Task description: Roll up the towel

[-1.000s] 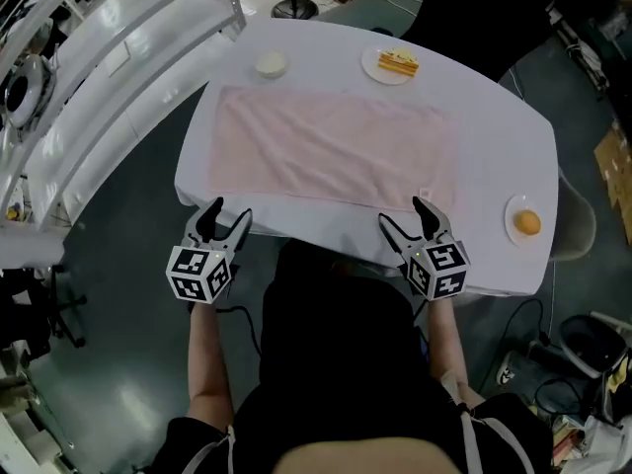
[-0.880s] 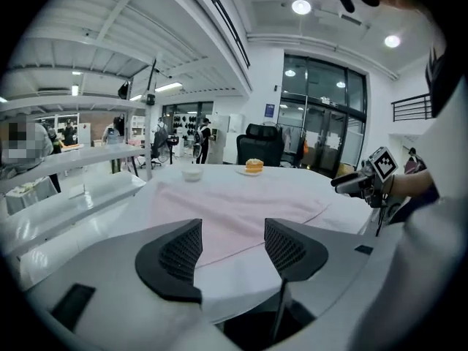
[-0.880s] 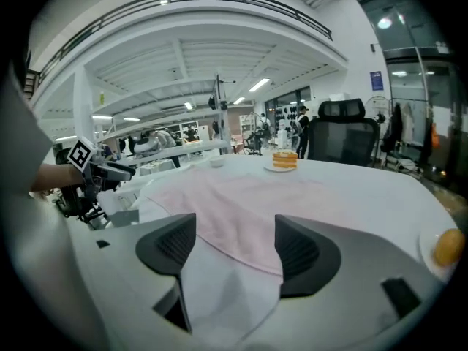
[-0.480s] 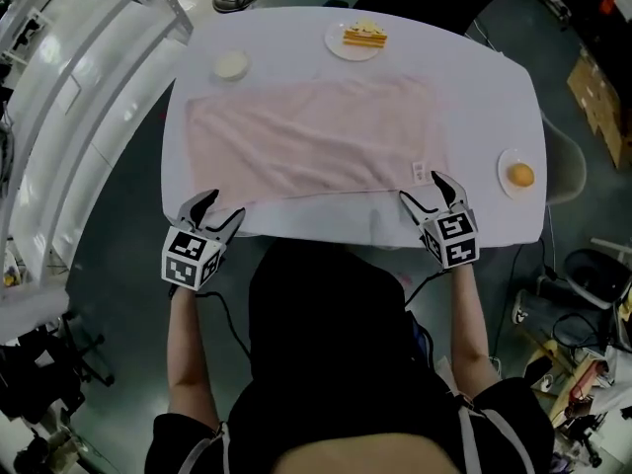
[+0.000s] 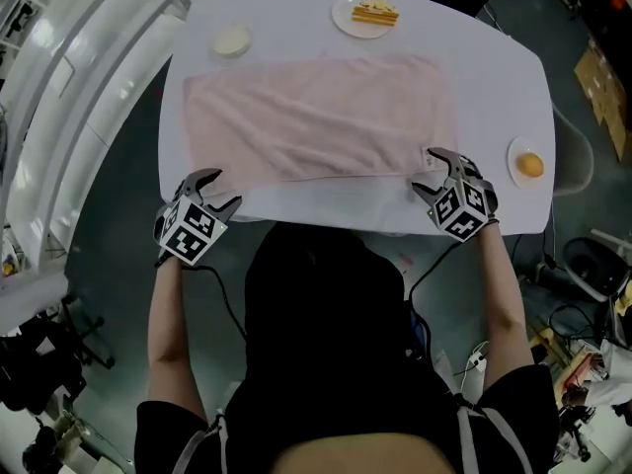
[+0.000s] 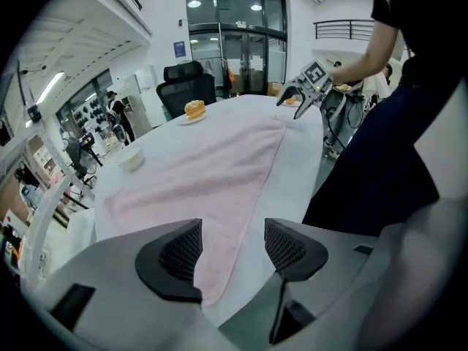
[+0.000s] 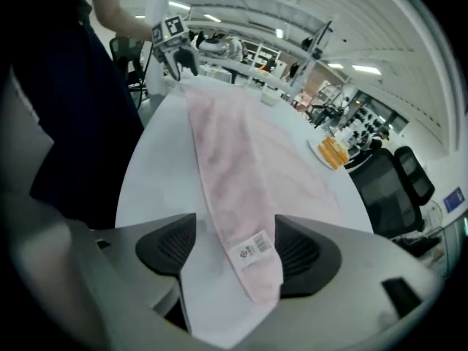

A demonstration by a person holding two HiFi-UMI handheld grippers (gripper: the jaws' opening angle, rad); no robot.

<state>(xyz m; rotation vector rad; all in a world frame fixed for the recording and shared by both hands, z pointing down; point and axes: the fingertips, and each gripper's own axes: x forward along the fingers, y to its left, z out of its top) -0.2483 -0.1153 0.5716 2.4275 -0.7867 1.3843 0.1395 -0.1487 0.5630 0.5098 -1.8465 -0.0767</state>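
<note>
A pink towel (image 5: pixel 316 117) lies spread flat on the white table (image 5: pixel 494 87). My left gripper (image 5: pixel 213 191) stands open at the table's near left edge, just short of the towel's near left corner. In the left gripper view that corner of the towel (image 6: pixel 212 174) shows between the jaws of the left gripper (image 6: pixel 232 251), with nothing held. My right gripper (image 5: pixel 430 171) is open at the near right corner. In the right gripper view the towel (image 7: pixel 241 174) ends in a corner with a white label (image 7: pixel 252 248) that lies between the spread jaws of the right gripper (image 7: pixel 235 248).
Beyond the towel stand a small white bowl (image 5: pixel 232 39) and a plate with a cake slice (image 5: pixel 373 13). A plate with an orange (image 5: pixel 530 164) sits at the table's right edge. White shelving (image 5: pixel 69 77) runs along the left.
Both grippers have moved forward from below the table edge to the towel's near corners. The right one now reaches over the labelled corner. The towel has not moved.
</note>
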